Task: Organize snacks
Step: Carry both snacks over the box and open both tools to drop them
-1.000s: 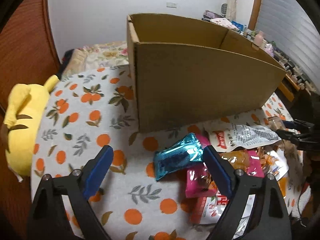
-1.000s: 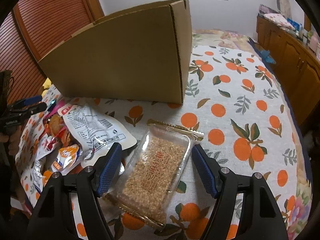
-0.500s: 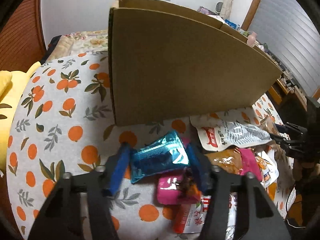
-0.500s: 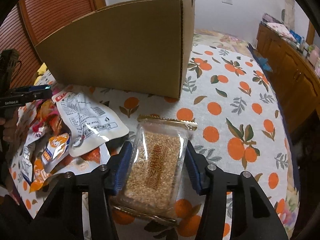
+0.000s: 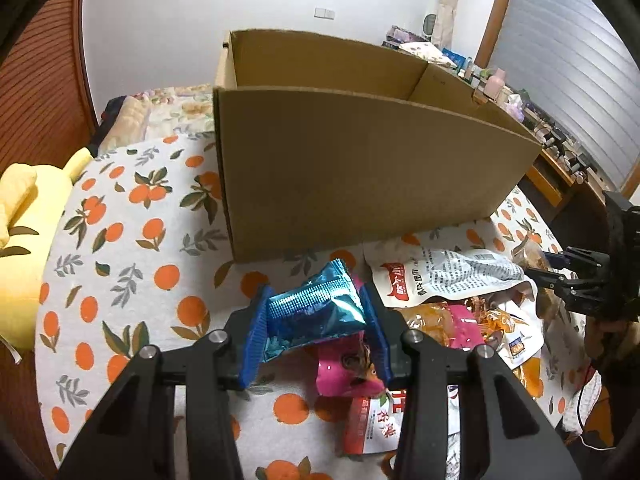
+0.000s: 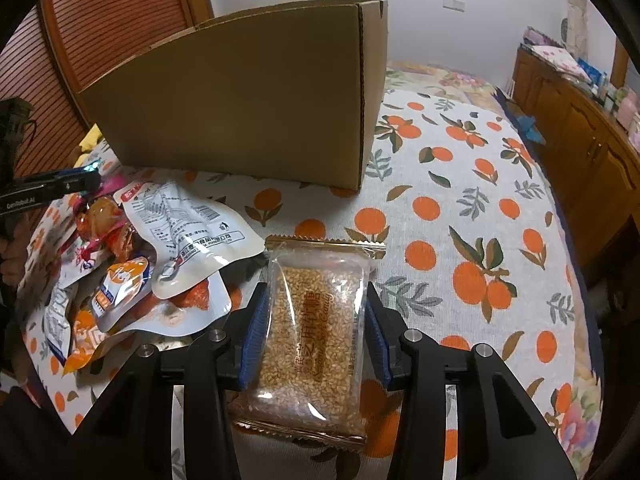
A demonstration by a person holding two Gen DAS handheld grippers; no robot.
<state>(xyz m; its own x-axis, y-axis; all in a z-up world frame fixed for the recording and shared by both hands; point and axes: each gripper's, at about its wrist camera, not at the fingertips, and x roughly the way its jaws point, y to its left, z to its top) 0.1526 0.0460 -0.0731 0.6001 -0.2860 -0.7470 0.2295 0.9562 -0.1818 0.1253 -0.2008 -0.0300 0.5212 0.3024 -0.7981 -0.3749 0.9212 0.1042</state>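
The blue foil packet point(image 5: 316, 316) now sits squeezed between the two blue pads of the left gripper point(image 5: 316, 326), where a second ago those pads stood wide apart either side of it; the jaws have just been closing, and the foil looks pinched and tipped up at its far end, so I'd call that a grip taken. The same has happened on the other side: the clear-wrapped sesame bar point(image 6: 316, 328) lies lengthwise between the pads of the right gripper point(image 6: 314, 330), its long edges pressed by both, after that pair too has just been closing on it from an open stance. Both snacks are low, at or just above the orange-print cloth point(image 5: 132, 264), the blue packet resting over a pink wrapper point(image 5: 344, 368) at the edge of the loose pile, the sesame bar just beside a white pouch point(image 6: 188, 224) and the heap of small orange sachets point(image 6: 116, 284). Beyond each gripper, and close, stands the open cardboard box point(image 5: 360, 176), its near wall facing both; from the left view the inside shows bare walls, and its floor is hidden. To my eye the picking is done for these two and what remains is lifting them over that wall and letting go inside. The rest of the pile is not yet sorted.
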